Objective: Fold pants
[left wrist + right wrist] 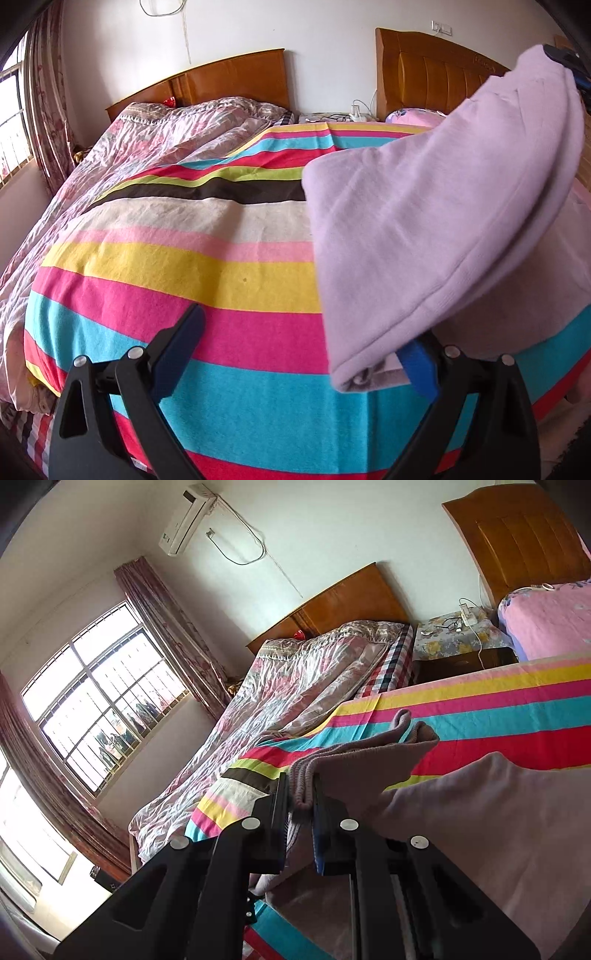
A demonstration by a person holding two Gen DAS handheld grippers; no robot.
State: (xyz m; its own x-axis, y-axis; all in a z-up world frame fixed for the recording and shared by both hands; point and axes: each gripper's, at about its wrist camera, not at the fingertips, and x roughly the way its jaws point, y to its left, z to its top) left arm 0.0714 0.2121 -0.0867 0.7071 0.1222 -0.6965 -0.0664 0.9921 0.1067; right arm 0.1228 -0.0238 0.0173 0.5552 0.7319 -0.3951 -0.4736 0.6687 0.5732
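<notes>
The lilac pants (424, 229) hang in a folded sheet over the right side of the striped bed (221, 280). One corner is lifted high at the upper right, and the lower edge droops over my left gripper's blue right finger (421, 365). My left gripper (303, 332) stands open low over the sheet, with nothing pressed between its fingers. In the right wrist view my right gripper (301, 797) is shut on a ribbed edge of the pants (351, 760), raised above the bed. The rest of the cloth (480, 812) trails down to the right.
A crumpled floral quilt (147, 147) lies along the bed's left side below a wooden headboard (229, 77). A nightstand (458, 635) with a power strip stands between this bed and a second bed (546, 620). A window (99, 709) and curtain are at the left.
</notes>
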